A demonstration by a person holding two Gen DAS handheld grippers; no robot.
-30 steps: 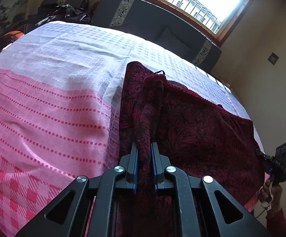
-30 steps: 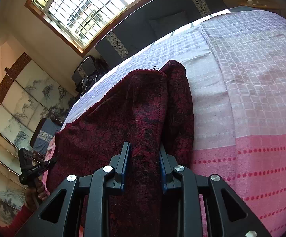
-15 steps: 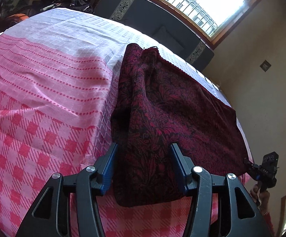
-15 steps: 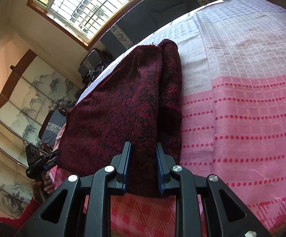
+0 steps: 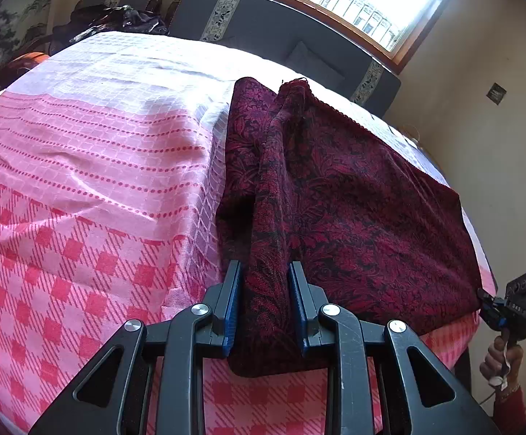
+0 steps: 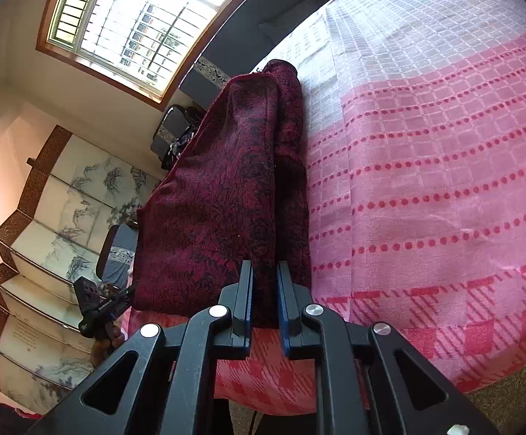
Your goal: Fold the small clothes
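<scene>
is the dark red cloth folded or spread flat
Folded: the dark red cloth lies doubled on the pink bedspread, with a second layer showing along its edge.

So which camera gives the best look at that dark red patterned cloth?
The left wrist view: the dark red patterned cloth spreads broadly across the pink checked bedspread. The right wrist view shows it narrower, foreshortened.

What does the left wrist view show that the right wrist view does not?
Only the left wrist view shows a small dark wall plate and the right claw from outside. Only the right wrist view shows a painted folding screen and the left claw from outside. Both show the dark red cloth, the pink bedcover and the window.
</scene>
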